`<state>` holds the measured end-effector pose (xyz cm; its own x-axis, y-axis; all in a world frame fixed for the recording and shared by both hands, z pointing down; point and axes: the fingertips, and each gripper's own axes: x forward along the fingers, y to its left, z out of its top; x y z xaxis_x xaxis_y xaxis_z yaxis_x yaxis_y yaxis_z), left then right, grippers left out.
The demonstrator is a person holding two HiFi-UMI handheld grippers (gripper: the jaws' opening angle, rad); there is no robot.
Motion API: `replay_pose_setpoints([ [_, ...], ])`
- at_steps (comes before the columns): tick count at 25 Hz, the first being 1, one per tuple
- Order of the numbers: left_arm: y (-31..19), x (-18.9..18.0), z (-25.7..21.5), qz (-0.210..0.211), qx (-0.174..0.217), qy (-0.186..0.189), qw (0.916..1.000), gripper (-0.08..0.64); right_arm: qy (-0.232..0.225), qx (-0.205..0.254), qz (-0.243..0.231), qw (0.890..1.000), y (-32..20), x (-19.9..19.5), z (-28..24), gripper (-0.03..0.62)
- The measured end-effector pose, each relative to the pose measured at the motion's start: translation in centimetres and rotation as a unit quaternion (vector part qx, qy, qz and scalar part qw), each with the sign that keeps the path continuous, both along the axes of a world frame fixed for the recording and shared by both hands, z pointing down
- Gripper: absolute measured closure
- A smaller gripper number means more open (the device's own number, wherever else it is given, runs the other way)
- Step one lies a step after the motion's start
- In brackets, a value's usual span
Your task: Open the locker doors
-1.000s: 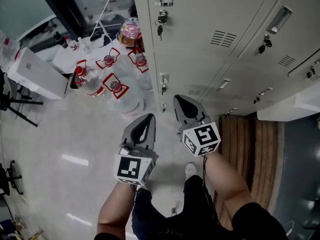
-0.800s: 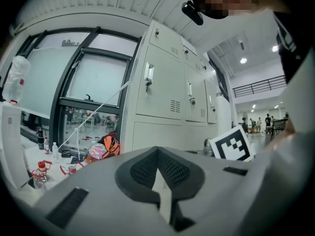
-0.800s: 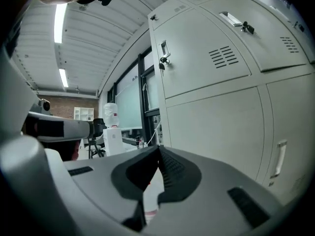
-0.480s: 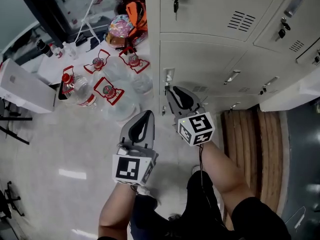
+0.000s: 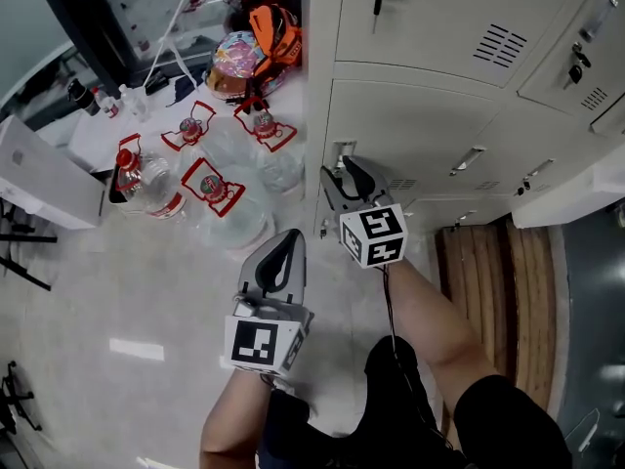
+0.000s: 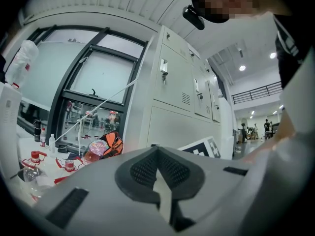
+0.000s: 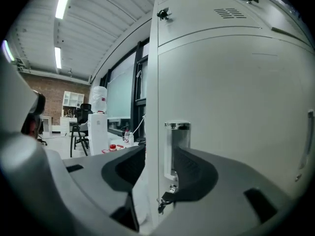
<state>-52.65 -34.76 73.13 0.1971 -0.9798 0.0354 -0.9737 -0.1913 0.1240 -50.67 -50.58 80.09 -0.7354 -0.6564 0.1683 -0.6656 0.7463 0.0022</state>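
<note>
A bank of pale grey lockers (image 5: 430,115) fills the upper right of the head view. The low door's recessed metal handle (image 5: 344,151) sits at its left edge, with a key hanging under it. My right gripper (image 5: 341,171) is up against that handle; its jaws have just been opening and stand open. In the right gripper view the handle (image 7: 176,149) and the door's edge lie between the jaws of the right gripper (image 7: 160,163), with neither pad pressing. My left gripper (image 5: 289,238) hangs lower left of it, off the lockers, shut and empty, as the left gripper (image 6: 158,168) also shows in its own view.
Several large water bottles with red caps (image 5: 210,189) stand on the floor left of the lockers. A colourful bag (image 5: 256,52) lies behind them and a white box (image 5: 49,169) at far left. A brown ribbed mat (image 5: 498,291) lies at the lockers' foot.
My right gripper has travelled up the picture to the low door's handle and its jaws have spread. The left gripper has dropped slightly toward the person, still shut.
</note>
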Motion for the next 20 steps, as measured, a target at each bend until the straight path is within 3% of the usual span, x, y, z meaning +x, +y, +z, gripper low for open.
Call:
replay_pose_setpoints([
  [11, 0.8, -1.2, 0.8, -0.009, -0.015, -0.008, 0.9998, 0.561, -0.008, -0.035, 0.013, 0.999, -1.6, -1.7, 1.8, 0.408],
  [15, 1.2, -1.1, 0.7, -0.01, -0.018, -0.001, 0.9998, 0.561, -0.002, -0.044, 0.02, 0.999, -1.4, -1.3, 1.8, 0.45],
  [20, 2.0, -0.2, 0.2, 0.002, -0.022, 0.007, 0.9997, 0.561, 0.0, -0.052, 0.019, 0.998, 0.0, -0.8, 1.8, 0.44],
])
